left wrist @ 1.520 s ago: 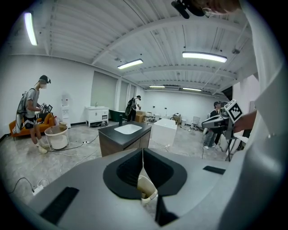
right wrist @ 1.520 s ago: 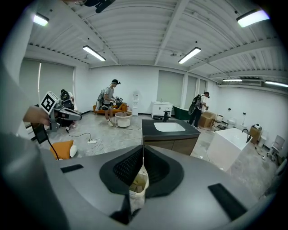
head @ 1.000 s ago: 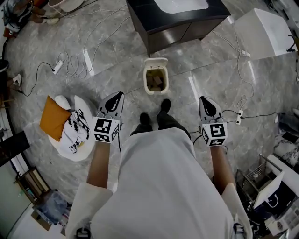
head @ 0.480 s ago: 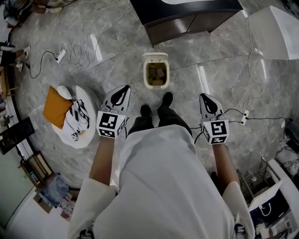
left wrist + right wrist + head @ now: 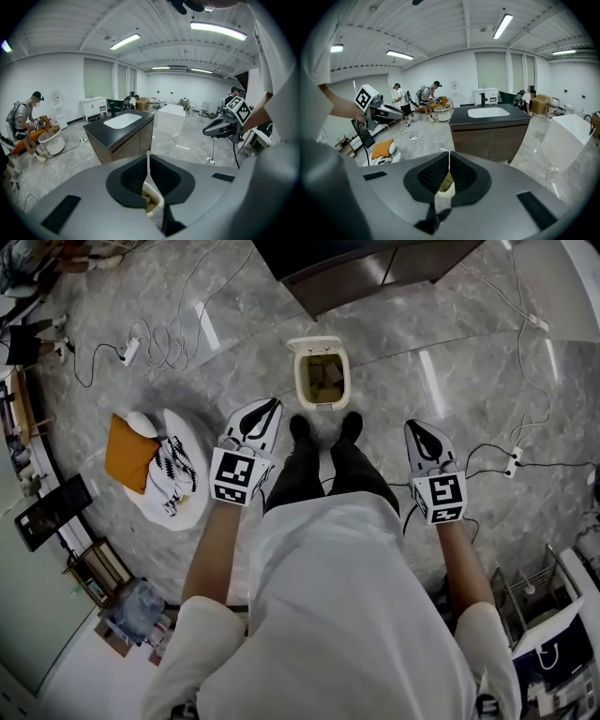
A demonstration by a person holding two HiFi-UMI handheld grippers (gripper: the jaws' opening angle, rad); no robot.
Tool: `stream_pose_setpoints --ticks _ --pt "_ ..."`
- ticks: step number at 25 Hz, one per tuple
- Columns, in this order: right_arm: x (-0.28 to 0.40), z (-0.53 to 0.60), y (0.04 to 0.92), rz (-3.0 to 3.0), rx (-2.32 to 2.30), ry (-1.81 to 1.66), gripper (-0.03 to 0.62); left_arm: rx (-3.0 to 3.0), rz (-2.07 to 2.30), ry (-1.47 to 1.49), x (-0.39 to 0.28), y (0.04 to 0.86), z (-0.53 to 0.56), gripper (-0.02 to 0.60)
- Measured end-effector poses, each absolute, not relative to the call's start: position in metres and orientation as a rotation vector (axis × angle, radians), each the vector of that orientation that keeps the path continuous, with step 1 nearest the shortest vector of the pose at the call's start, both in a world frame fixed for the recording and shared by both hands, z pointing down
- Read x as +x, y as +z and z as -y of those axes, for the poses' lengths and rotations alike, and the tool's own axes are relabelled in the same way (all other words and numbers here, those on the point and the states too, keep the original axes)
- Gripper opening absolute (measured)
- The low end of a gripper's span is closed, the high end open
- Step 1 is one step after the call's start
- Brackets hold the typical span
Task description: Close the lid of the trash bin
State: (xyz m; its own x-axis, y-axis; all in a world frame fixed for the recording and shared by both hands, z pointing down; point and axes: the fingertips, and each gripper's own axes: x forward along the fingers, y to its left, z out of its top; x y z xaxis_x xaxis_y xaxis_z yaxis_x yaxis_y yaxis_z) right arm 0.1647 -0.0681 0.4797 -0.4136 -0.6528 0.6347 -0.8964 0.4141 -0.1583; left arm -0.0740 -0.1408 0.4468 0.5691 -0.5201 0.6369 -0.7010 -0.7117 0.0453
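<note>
task thing: trash bin, small and cream, on the grey floor, just past the person's shoes, in front of the dark counter
lid: lid tipped up at the bin's far edge, mouth wide open, brownish rubbish showing inside
left hand-held gripper: left hand-held gripper clenched on nothing, jaws pressed into a thin seam in its own view, held low to the left of the legs, nose aimed toward the bin, near it but not touching
right hand-held gripper: right hand-held gripper also clenched and empty, jaws together in its own view, held to the right of the legs, farther from the bin than the left one
through the jaws: bin rim and part of the open mouth peeking below the seam in both gripper views, so both roughly lined up on it
done so far: approach only, by the look of it; standing right at the bin, nothing pushed or gripped
left to do: all the real work: reach the raised lid, tip it forward and down over the mouth, seat it flush on the rim
progress: early, lid not yet touched
likely tool: hard to call; left one nearer, closed jaws probably good enough for a nudge from behind the lid
risk: light bin, could slide or tip if shoved instead of the lid being swung
clutter: orange cushion and patterned cloth on a white pouf at left, cables across the floor, none in the way
</note>
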Motion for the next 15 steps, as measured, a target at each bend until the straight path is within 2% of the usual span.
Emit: stream_pose_setpoints --ticks 10,15 --pt "0.139 0.06 0.515 2.137 1.351 0.795 0.031 2.527 0.834 0.975 -0.063 0.497 0.173 0.028" --pt "0.133 0.065 0.533 2.096 1.388 0.84 0.031 2.543 0.748 1.018 -0.052 0.531 0.197 0.088"
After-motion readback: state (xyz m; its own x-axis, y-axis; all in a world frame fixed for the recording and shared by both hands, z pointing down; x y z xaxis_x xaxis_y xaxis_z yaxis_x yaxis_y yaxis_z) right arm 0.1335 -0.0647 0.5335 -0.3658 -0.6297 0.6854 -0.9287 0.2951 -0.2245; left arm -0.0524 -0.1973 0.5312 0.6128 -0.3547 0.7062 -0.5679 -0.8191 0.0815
